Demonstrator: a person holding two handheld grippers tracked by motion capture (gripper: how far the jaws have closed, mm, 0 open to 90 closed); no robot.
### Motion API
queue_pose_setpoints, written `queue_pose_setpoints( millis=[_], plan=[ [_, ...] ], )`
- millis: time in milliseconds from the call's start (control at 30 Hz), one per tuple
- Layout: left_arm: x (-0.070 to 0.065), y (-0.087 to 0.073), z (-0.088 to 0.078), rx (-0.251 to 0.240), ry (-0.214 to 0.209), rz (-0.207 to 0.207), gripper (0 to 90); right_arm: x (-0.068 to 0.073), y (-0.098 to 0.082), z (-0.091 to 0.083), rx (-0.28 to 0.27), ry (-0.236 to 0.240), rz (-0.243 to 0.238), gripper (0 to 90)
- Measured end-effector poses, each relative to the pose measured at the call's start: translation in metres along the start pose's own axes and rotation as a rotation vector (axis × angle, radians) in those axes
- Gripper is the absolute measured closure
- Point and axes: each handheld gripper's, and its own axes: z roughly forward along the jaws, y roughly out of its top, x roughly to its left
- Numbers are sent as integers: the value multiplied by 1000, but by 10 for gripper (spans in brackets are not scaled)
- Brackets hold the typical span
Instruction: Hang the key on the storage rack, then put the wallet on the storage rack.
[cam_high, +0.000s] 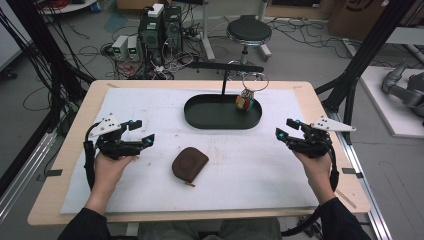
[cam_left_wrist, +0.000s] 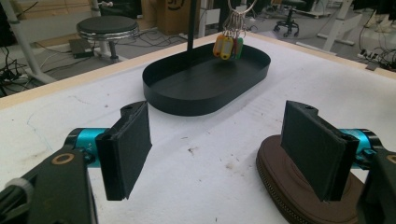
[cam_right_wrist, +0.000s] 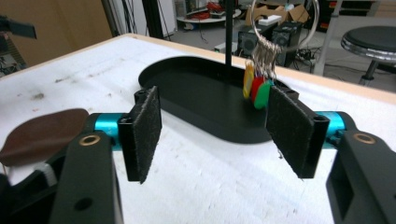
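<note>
Both held agape and empty, left gripper (cam_high: 142, 133) by the desk's left edge, right gripper (cam_high: 285, 128) by its right, flanking brown zip pouch (cam_high: 189, 163), likely poised before any grasp.

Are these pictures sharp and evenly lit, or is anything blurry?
High view: soft, even light, slightly grainy; the key tags are too small to read. Left gripper view: black tray fairly sharp, near jaws softer. Right gripper view: the key ring and the background look a little blurred.
</note>
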Motion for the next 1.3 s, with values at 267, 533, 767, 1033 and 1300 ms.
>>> queue_pose_setpoints(
  millis=[267, 533, 767, 1033, 1300],
  plan=[
    [-3, -6, 5, 11, -8, -8, 245, -6, -18, 7, 41, -12, 20, 289],
    [-4, -9, 9, 20, -6, -12, 240, -10, -28, 13, 104, -24, 19, 257],
    [-9, -11, 14, 21, -18, -6, 240, -12, -32, 8, 118, -43, 17, 248],
    [-24, -16, 24, 50, -64, -13, 240, -18, -34, 8, 129, -56, 26, 231],
    [-40, -25, 31, 133, -60, -69, 247, -20, -34, 8, 117, -56, 21, 244]
  ],
)
